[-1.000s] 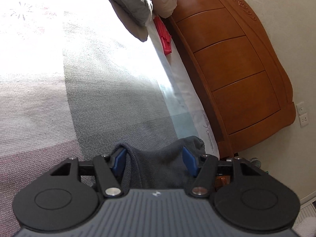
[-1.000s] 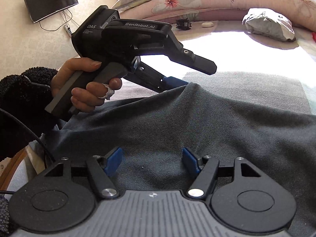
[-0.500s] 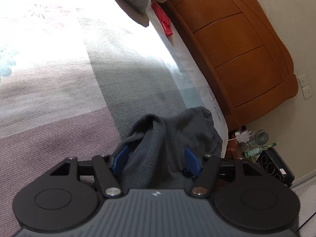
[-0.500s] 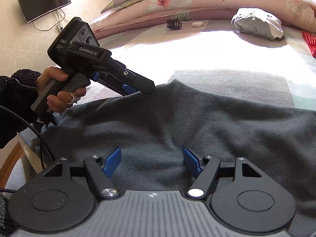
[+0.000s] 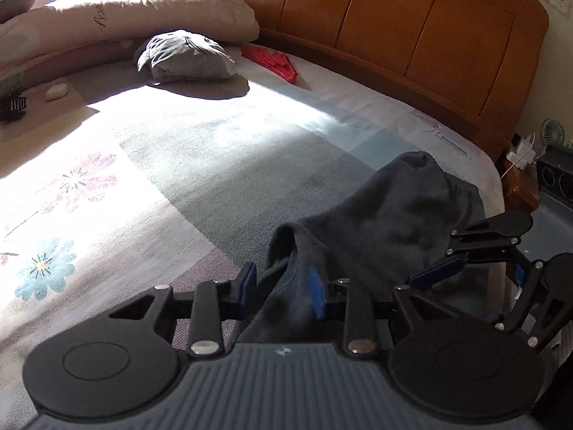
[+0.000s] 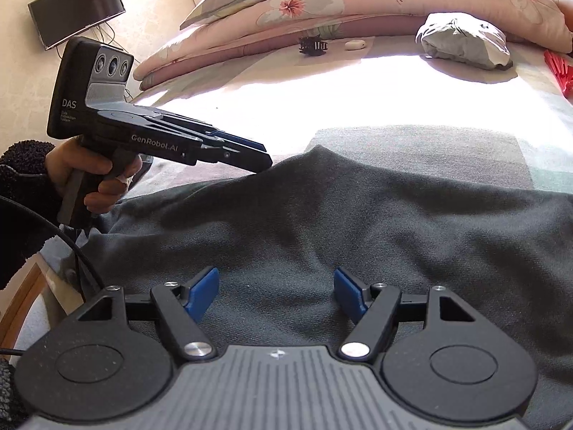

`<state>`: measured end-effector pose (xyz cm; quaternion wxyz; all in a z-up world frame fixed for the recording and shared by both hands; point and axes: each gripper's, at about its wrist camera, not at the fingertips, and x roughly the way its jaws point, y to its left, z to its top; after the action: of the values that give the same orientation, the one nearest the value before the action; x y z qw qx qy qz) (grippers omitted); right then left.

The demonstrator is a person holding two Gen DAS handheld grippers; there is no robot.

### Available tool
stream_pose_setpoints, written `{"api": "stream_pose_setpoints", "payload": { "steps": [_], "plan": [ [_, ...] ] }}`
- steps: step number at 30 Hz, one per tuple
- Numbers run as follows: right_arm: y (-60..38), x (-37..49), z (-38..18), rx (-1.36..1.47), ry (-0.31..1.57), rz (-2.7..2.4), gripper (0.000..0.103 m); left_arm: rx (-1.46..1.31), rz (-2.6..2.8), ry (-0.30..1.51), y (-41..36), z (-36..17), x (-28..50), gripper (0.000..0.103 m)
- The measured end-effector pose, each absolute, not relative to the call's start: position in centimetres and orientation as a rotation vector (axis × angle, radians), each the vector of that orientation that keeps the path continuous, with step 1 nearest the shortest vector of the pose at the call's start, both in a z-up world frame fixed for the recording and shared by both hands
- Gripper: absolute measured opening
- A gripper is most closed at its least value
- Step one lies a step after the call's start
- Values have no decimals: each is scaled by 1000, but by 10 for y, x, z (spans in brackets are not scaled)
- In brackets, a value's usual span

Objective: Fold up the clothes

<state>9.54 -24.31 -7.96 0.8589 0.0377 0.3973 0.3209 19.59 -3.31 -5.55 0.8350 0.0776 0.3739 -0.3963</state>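
Observation:
A dark grey garment (image 6: 376,222) lies spread over the patterned bed cover (image 5: 150,165). My left gripper (image 5: 281,285) is shut on a raised fold of the garment's edge (image 5: 286,243), with fabric bunched between the blue pads. In the right wrist view the left gripper (image 6: 263,159) comes in from the left, held by a hand (image 6: 96,175), and the cloth peaks at its tip. My right gripper (image 6: 275,294) hovers open just over the middle of the garment with nothing between its pads. It also shows at the right edge as the right gripper (image 5: 476,268).
Long floral pillows (image 6: 358,3) line the far side of the bed. Near them lie a bundled grey cloth (image 5: 186,57), a red item (image 5: 275,61) and a small black object (image 6: 313,44). A wooden headboard (image 5: 412,28) runs along the right. A TV (image 6: 77,9) hangs on the wall.
My left gripper's jaws have narrowed onto the garment's fold. It has swung round toward the pillows and headboard and now points level. The right gripper stays open over the cloth.

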Motion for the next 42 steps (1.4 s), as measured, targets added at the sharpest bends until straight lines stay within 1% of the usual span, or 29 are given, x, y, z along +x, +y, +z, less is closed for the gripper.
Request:
{"api": "stream_pose_setpoints", "payload": {
  "steps": [6, 8, 9, 10, 12, 15, 20, 22, 26, 32, 34, 38, 42],
  "plan": [
    [-244, 93, -80, 69, 833, 667, 75, 306, -822, 800, -51, -67, 190, 30],
    [-244, 92, -81, 65, 832, 665, 75, 342, -818, 798, -57, -68, 190, 24],
    [-244, 92, -81, 67, 832, 664, 75, 360, -816, 797, -60, -69, 189, 15],
    [-244, 92, -81, 70, 832, 663, 75, 372, -814, 798, -63, -69, 189, 10],
    [-244, 92, -82, 74, 831, 662, 76, 362, -777, 796, -60, -68, 192, 4],
    [-245, 90, -81, 85, 827, 660, 76, 303, -704, 794, -45, -63, 202, 0],
    [-249, 88, -81, 103, 825, 657, 76, 130, -614, 805, -6, -50, 220, 0],
    [-250, 87, -81, 105, 823, 658, 76, 75, -672, 799, -5, -42, 212, 1],
    [-251, 88, -81, 128, 825, 652, 76, 108, -707, 798, -23, -47, 207, 5],
    [-249, 84, -74, 108, 810, 651, 76, 187, -693, 808, -54, -68, 212, 5],
    [-251, 83, -73, 107, 809, 644, 76, 203, -684, 810, -63, -73, 216, 8],
    [-253, 88, -71, 102, 810, 621, 76, 112, -628, 775, -52, -59, 229, 8],
    [-251, 103, -53, -19, 772, 607, 76, 46, -613, 750, -27, -34, 216, 8]
  ]
}}
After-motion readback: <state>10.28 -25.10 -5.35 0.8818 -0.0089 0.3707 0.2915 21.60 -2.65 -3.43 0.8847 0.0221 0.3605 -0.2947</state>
